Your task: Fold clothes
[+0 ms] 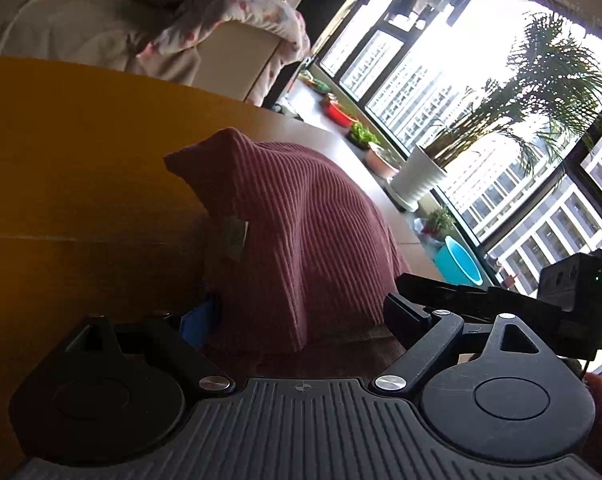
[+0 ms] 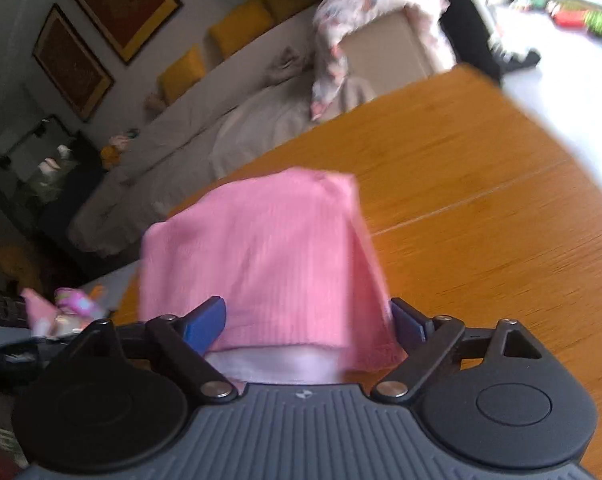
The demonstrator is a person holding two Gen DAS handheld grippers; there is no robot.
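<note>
Right wrist view: my right fingers (image 2: 307,322) are clenched on the pink ribbed knit garment (image 2: 261,256), which drapes over them toward 12 o'clock above the orange wooden table (image 2: 481,208). Left wrist view shows the same garment (image 1: 301,236) hanging over my left fingers (image 1: 301,320), their blue pad (image 1: 199,320) at 9 o'clock pressed against the cloth, gripping it.

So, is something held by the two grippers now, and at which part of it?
Both seem to hold the pink ribbed garment. The right gripper has fabric between its blue fingers, near a folded edge. The left gripper likewise, but the exact part is hidden.
</note>
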